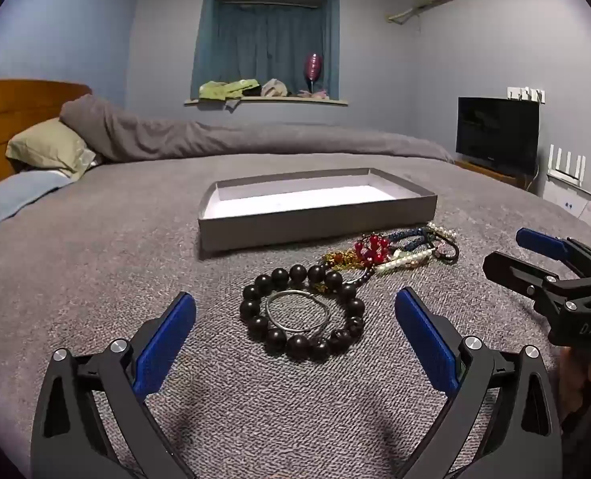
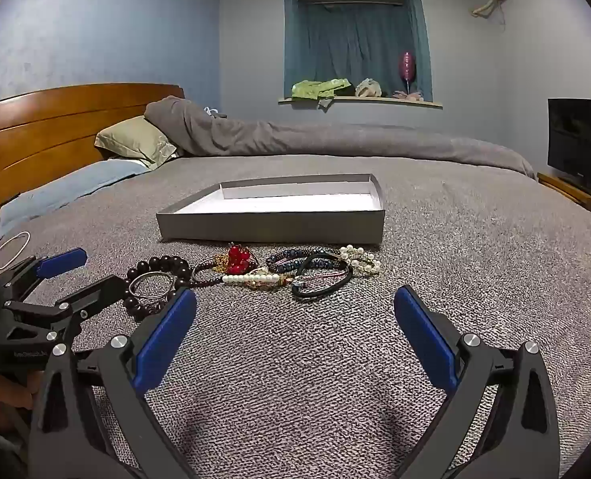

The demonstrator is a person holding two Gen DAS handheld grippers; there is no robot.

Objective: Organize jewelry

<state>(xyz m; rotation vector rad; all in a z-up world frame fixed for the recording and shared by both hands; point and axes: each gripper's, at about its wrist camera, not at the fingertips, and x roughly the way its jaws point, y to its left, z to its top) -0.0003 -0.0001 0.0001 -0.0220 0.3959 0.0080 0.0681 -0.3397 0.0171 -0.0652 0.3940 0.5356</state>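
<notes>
A pile of jewelry lies on the grey bedspread in front of an open grey box (image 1: 315,223) (image 2: 271,227) with a white inside. Nearest my left gripper (image 1: 295,307) are a dark bead bracelet (image 1: 255,321) (image 2: 151,265) and a silver bangle (image 1: 297,313) (image 2: 151,285) lying inside it. Further right lie a red bead bracelet (image 1: 371,249) (image 2: 237,259), a pearl strand (image 1: 405,259) (image 2: 251,278), a blue beaded bracelet (image 2: 295,259) and a black cord bracelet (image 2: 323,279). My right gripper (image 2: 295,303) is open just before the pile. Both grippers are open and empty.
Pillows (image 2: 135,139) and a wooden headboard (image 2: 56,119) are at the left, a rolled grey duvet (image 1: 255,139) behind the box. A TV (image 1: 497,135) stands at the right. A thin white cord loop (image 2: 12,249) lies on the bed at the left.
</notes>
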